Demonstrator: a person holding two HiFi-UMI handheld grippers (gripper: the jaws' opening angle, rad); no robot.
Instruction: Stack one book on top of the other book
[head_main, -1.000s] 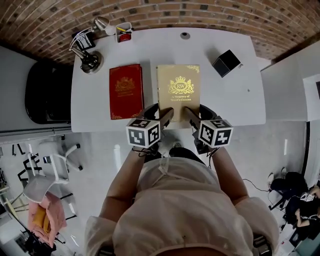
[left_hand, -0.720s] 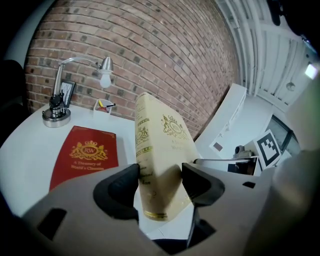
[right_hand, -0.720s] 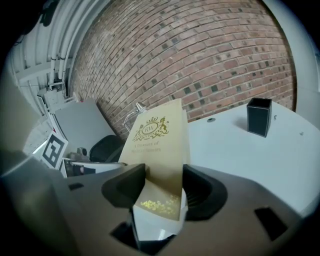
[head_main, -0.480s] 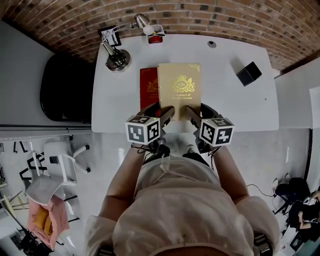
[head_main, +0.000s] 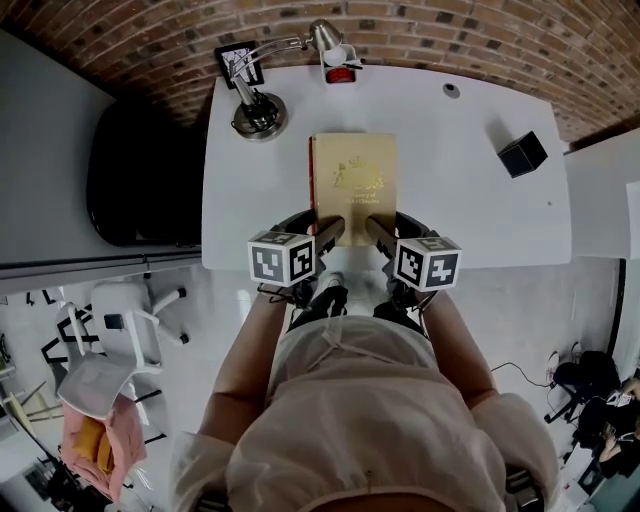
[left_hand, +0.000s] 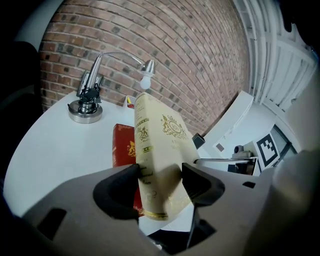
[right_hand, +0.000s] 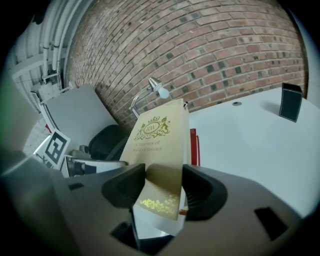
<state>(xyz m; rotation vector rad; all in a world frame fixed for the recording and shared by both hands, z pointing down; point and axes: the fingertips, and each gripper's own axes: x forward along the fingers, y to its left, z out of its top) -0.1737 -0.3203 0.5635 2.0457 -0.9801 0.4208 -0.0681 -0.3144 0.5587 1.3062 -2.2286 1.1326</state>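
Over the middle of the white table (head_main: 450, 215), the gold book (head_main: 353, 180) is hanging cover-up directly above the red book (left_hand: 123, 145), which is lying flat on the table and is showing only in the two gripper views as a strip past the gold book's spine. The left gripper (left_hand: 159, 181) is pinching the near spine corner of the gold book, its jaws closed tight on the cover and pages, and the right gripper (right_hand: 162, 187) is clamping the other near corner in the same way. The near end is sitting higher than the far end, and whether the far edge is already touching the red book I cannot tell. Judging by this, the placing step is under way and the release is yet to come. Both holds are biting only a narrow margin at one end, so the weight of the book is levering against the jaws and it may be slipping or drooping before it is level. If one gripper is letting go ahead of the other, the book is likely to swing and land skewed, or to push the red book toward the lamp (head_main: 258, 105). The black box (head_main: 523, 154) is standing well apart to the right.
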